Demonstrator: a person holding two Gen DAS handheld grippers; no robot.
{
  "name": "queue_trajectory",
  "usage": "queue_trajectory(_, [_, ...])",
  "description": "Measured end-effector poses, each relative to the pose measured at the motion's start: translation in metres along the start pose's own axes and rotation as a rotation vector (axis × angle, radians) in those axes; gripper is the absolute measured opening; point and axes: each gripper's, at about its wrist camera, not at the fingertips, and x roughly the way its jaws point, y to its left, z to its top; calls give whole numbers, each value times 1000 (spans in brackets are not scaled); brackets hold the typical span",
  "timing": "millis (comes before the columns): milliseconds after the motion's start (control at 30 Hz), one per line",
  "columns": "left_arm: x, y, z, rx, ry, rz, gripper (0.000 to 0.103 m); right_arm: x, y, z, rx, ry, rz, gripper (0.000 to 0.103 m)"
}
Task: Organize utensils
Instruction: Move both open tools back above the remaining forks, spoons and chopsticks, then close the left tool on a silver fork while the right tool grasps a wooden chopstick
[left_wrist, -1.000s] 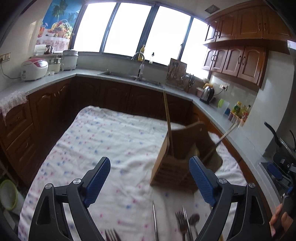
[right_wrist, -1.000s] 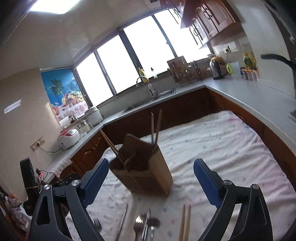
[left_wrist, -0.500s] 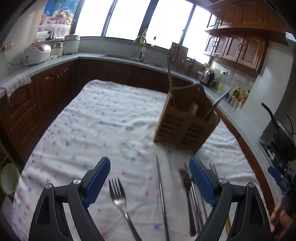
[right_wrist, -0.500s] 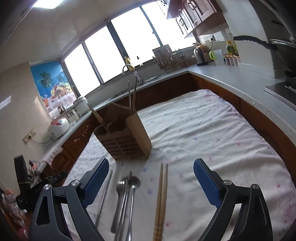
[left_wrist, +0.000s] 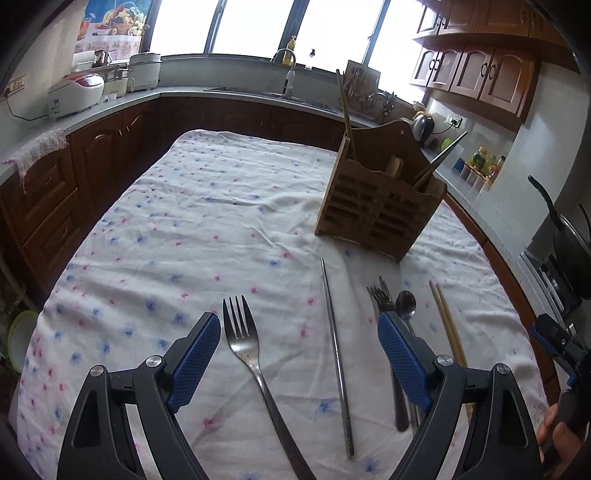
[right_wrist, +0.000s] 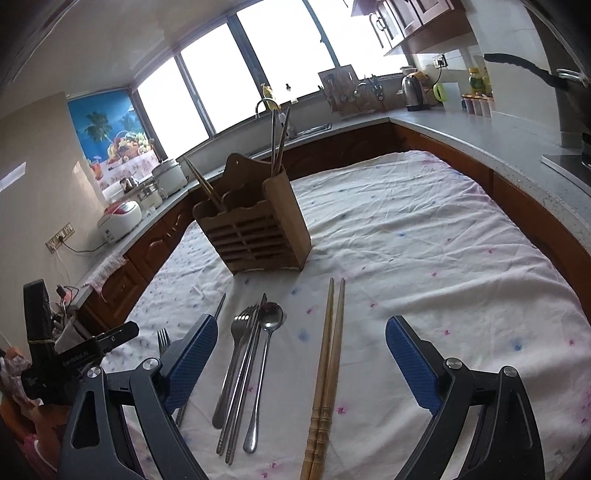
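Lying on the tablecloth (right_wrist: 424, 229) before one wooden caddy (right_wrist: 255, 229): two forks (left_wrist: 240, 332), one spoon (right_wrist: 271, 319), two wooden chopsticks (right_wrist: 328, 354). Left gripper (left_wrist: 299, 354) and right gripper (right_wrist: 301, 360) spread, empty.

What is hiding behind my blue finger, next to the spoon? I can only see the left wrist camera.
Observer: The right wrist view shows the whole pile: a fork, two metal chopsticks and a spoon lying side by side.
Operator: Is the other gripper holding anything?
Observer: No. The right hand-held gripper is open and empty, and the wooden chopsticks lie below the gap between its fingers.
Operator: Are those wooden ones plain?
Observer: Not quite. Their near ends, which your view cuts off, have carved rings.
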Motion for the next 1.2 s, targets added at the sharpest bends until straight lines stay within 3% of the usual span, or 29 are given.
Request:
queue_trajectory(167, [9, -2, 1, 10, 14, 6, 87, 7, 0, -1, -10, 19, -6, 89])
queue_trajectory(533, [37, -31, 8, 83, 67, -39, 84, 37, -9, 0, -23, 111, -37, 45])
queue_trajectory(633, [50, -38, 12, 104, 107, -59, 76, 48, -10, 3, -30, 136, -31, 36])
queue_trajectory(767, [69, -47, 16, 113, 157, -87, 65, 68, -10, 9, -35, 179, -9, 32])
queue_trajectory(1033, [108, -66, 23, 138, 231, -124, 60, 99, -12, 16, -42, 242, -8, 25])
queue_trajectory(1200, [129, -75, 23, 158, 266, -125, 51, 110, -14, 19, -47, 263, -7, 25])
